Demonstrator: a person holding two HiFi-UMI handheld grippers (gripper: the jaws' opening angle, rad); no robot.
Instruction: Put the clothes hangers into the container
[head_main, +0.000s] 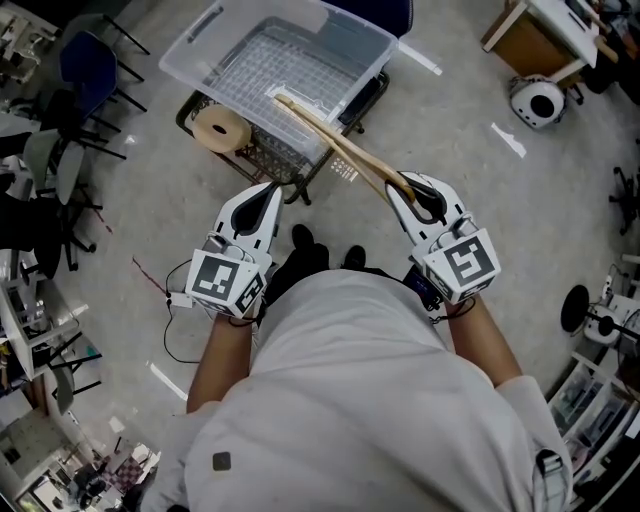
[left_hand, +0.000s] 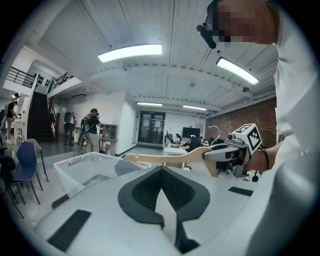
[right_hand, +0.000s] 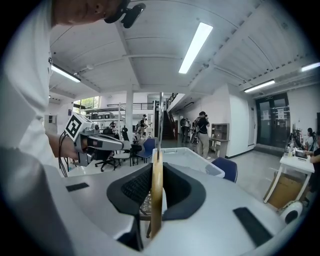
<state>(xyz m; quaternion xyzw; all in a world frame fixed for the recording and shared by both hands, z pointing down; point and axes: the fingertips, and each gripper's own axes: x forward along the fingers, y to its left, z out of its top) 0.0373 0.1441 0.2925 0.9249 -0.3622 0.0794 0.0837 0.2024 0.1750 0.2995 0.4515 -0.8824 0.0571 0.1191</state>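
A wooden clothes hanger (head_main: 335, 140) runs from my right gripper (head_main: 405, 190) up and left, and its far end lies over the clear plastic container (head_main: 205, 50). The right gripper is shut on the hanger's near end. In the right gripper view the hanger (right_hand: 157, 195) stands edge-on between the dark pads, its metal hook pointing up. My left gripper (head_main: 268, 192) hovers in front of the container, shut with nothing in it. The left gripper view shows the hanger (left_hand: 165, 159) crossing level above the container (left_hand: 75, 170). The container's inside looks bare in the head view.
The container rests on a black wire cart (head_main: 265, 160) that also carries a roll of brown tape (head_main: 222, 128). A blue chair (head_main: 90, 70) stands at the far left, a white device (head_main: 540, 100) at the far right. Cables (head_main: 170, 300) lie on the floor. People (left_hand: 91, 127) stand far off.
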